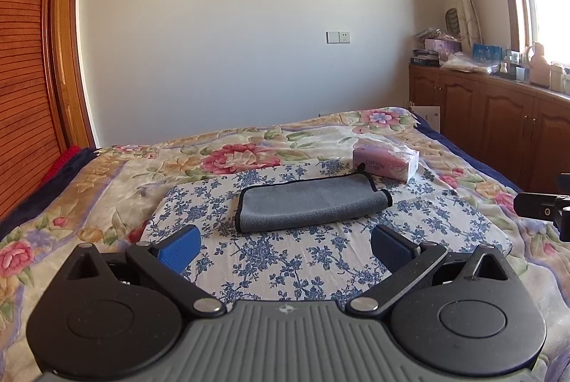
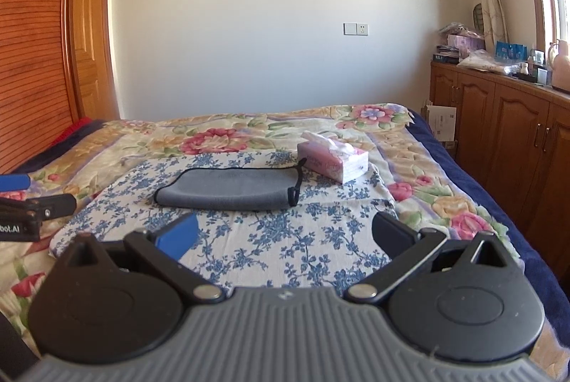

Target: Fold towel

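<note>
Towel (image 1: pixel 306 204) lying doubled on bed (image 1: pixel 107 175), untouched; left gripper (image 1: pixel 285 244) and right gripper (image 2: pixel 285 234) spread apart, poised short of it for gripping.

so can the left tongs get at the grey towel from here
Probably yes: the left tongs are open, and only bare blue-flowered cloth lies between them and the grey towel.

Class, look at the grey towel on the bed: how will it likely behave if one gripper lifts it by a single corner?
The grey towel would probably droop and unfold, since it lies limp with a soft rolled fold. It looks light, being thin cloth. Its black hanging loop may dangle. Pushed, it would likely bunch on the blue-flowered cloth rather than slide.
</note>
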`<state>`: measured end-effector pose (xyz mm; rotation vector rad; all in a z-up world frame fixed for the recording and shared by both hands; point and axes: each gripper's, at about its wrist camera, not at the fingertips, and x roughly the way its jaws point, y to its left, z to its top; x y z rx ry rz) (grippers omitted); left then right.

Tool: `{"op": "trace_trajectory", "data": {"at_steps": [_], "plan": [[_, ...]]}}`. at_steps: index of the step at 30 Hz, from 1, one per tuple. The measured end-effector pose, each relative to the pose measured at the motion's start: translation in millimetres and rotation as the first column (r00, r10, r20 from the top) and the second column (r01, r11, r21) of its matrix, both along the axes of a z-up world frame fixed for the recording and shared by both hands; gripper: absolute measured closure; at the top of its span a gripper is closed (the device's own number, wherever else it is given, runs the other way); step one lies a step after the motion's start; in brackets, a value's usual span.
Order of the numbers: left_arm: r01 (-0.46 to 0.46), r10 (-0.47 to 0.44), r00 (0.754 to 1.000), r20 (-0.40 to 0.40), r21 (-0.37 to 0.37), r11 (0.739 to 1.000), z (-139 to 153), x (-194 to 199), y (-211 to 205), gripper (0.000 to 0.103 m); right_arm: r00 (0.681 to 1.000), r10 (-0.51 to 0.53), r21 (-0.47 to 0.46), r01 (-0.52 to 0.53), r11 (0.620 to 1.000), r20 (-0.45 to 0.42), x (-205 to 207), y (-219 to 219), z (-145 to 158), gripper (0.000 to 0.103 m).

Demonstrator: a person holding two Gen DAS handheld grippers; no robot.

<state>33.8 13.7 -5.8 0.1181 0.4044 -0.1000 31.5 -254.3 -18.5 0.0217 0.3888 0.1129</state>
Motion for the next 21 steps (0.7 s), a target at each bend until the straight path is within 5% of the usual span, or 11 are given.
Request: {"op": "trace_trajectory", "data": {"at_steps": [21], "plan": [[0.003, -0.004, 0.998, 0.065, 0.014, 1.000, -6, -14, -7, 0.000, 0.996, -0.026, -0.026, 0.028, 0.999, 0.090, -15, -7, -3, 0.000]]}}
